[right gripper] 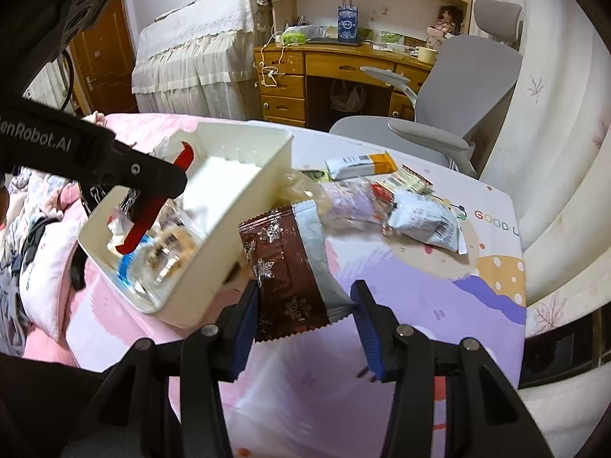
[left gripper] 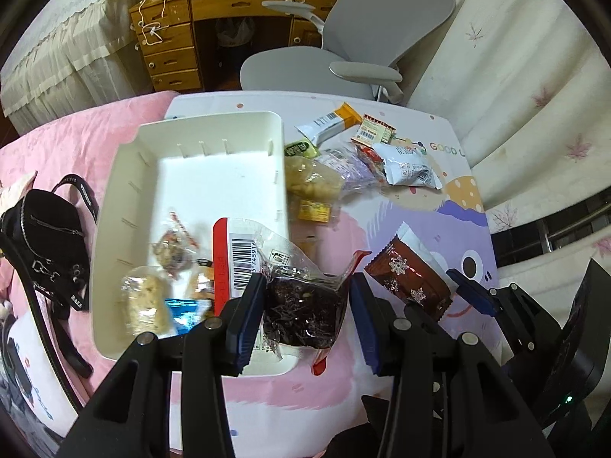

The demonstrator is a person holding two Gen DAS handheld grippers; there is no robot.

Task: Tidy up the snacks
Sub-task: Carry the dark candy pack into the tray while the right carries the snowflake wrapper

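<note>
A white plastic bin point(left gripper: 214, 141) sits on the patterned tabletop and holds several small snack packs point(left gripper: 173, 252). My left gripper point(left gripper: 305, 305) is shut on a clear red-edged pack of dark snack point(left gripper: 301, 305), held over the bin's near right corner. My right gripper point(right gripper: 305, 305) is shut on a brown snowflake-print packet point(right gripper: 286, 263), just right of the bin point(right gripper: 244, 194); that packet also shows in the left wrist view point(left gripper: 412, 274). A pile of loose snacks point(left gripper: 366, 152) lies right of the bin, also visible in the right wrist view point(right gripper: 382, 198).
A black bag point(left gripper: 46, 240) lies on the pink bedding left of the bin. A grey office chair point(left gripper: 362, 49) and a wooden desk point(left gripper: 214, 11) stand behind the table. White quilted fabric point(left gripper: 515, 76) rises to the right.
</note>
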